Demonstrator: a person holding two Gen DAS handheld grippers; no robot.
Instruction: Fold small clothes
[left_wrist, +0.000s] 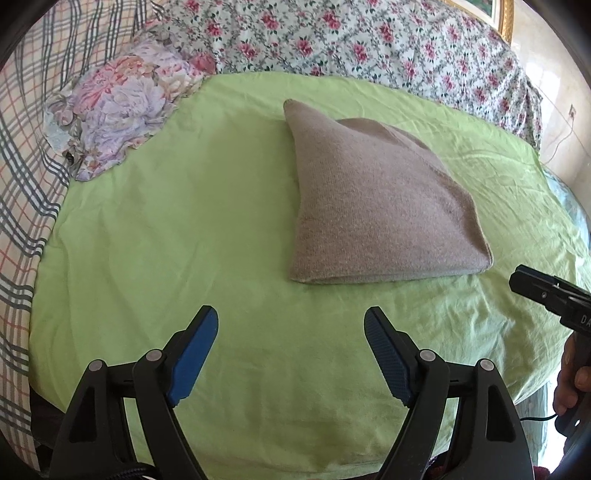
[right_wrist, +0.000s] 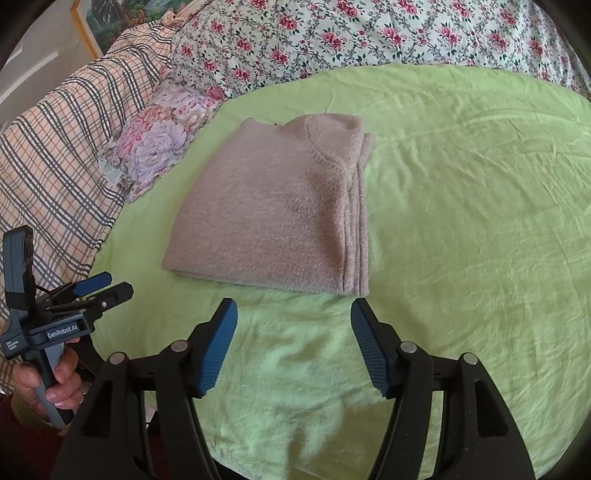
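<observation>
A grey-beige knit sweater (left_wrist: 376, 206) lies folded into a neat stack on the green sheet (left_wrist: 184, 229); it also shows in the right wrist view (right_wrist: 273, 210), layered edges on its right side. My left gripper (left_wrist: 291, 325) is open and empty, hovering over the sheet short of the sweater's near edge. My right gripper (right_wrist: 293, 314) is open and empty, just short of the sweater's near edge. The right gripper's tip (left_wrist: 535, 288) shows at the left view's right edge; the left gripper (right_wrist: 99, 284) shows at the right view's left, held in a hand.
A crumpled floral cloth (left_wrist: 118, 107) lies at the sheet's far left, also in the right wrist view (right_wrist: 159, 144). A plaid blanket (right_wrist: 55, 147) covers the left side. A rose-print quilt (left_wrist: 369, 40) runs along the back. The bed's edge is at the right (left_wrist: 565, 206).
</observation>
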